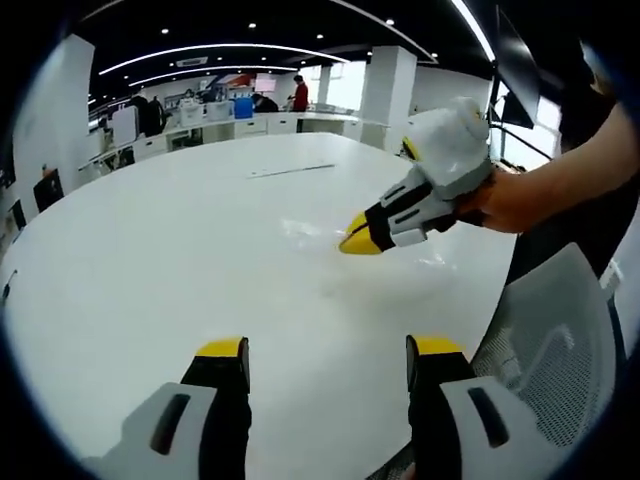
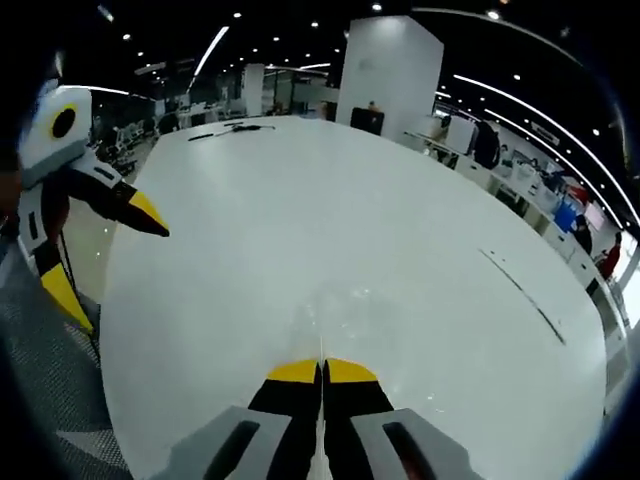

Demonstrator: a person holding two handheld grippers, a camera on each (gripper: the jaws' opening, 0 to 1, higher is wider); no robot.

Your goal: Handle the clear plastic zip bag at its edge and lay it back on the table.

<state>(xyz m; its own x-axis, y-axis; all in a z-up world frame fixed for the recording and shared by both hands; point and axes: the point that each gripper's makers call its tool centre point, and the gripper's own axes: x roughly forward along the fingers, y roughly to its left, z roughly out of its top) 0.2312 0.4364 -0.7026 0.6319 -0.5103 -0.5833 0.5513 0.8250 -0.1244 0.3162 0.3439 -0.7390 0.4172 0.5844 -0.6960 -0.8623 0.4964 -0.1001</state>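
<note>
The clear plastic zip bag [image 1: 305, 232] lies flat on the white table [image 1: 180, 250], showing mainly as faint glints. In the right gripper view the zip bag [image 2: 335, 310] spreads just ahead of my right gripper [image 2: 322, 371], whose yellow-tipped jaws are pressed together on its near edge. Seen from the left, the right gripper [image 1: 357, 240] is held by a hand [image 1: 515, 195] and touches down at the bag's right edge. My left gripper [image 1: 329, 348] hovers open over the table's near side, apart from the bag. It appears again as the left gripper [image 2: 105, 250], open, beyond the table's left edge.
A grey mesh chair back [image 1: 560, 340] stands at the table's rim, also seen as the chair [image 2: 40, 390]. A thin dark strip [image 1: 290, 171] lies on the far tabletop, and cables [image 2: 235, 128] lie at the far end. Office desks [image 1: 230, 120] and people stand beyond.
</note>
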